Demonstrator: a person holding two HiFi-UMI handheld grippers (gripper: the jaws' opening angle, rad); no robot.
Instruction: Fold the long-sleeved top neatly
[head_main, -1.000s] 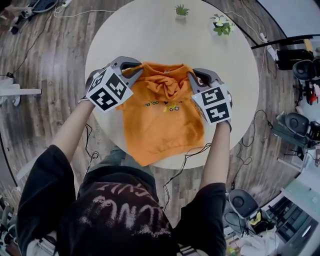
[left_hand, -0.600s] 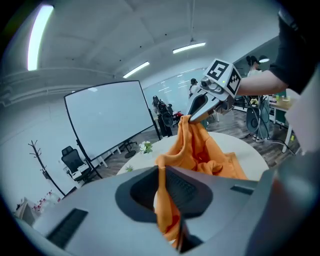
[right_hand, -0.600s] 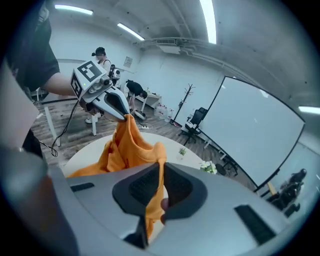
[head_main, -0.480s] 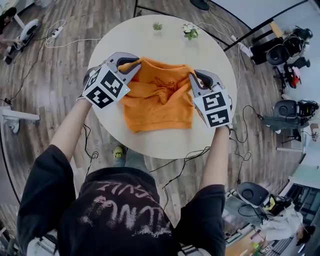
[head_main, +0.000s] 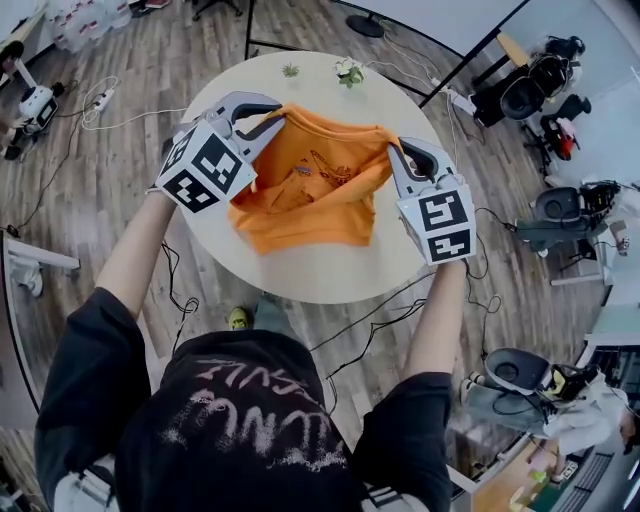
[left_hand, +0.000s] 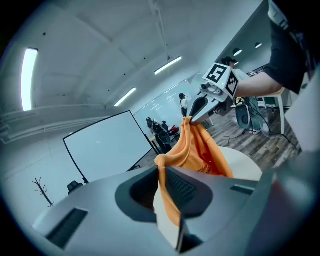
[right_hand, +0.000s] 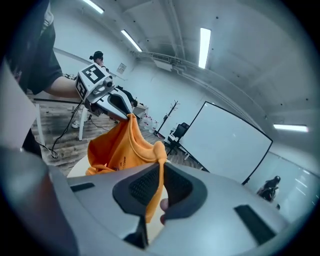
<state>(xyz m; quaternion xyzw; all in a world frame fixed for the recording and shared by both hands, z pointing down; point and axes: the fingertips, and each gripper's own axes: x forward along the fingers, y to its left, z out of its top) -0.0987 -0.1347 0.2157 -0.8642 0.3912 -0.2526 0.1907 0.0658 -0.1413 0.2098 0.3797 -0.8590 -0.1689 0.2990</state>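
Both grippers are closed on cloth: the left gripper (head_main: 272, 112) pinches one upper corner of the orange long-sleeved top (head_main: 300, 190), and the right gripper (head_main: 396, 152) pinches the other corner, so the garment hangs between them over the round table (head_main: 320, 280). Its lower part sags in loose folds and seems to touch the tabletop, but I cannot say this for sure. In each gripper view only a thin edge of fabric sits between the pads, so I judge that a corner could slip out if the top is shaken or pulled tight, and then one side would fall and the fold would become crooked. The sleeves are not clearly visible; if they are bunched behind the body, they may stay crumpled when the top is laid down. Two small plant pots (head_main: 290, 70) (head_main: 349, 72) stand at the far edge, and a forward swing of the cloth could knock them. The chest has a small print, too small to read. The person's black shirt (head_main: 240, 420) has pale lettering, seen upside down and not legible.
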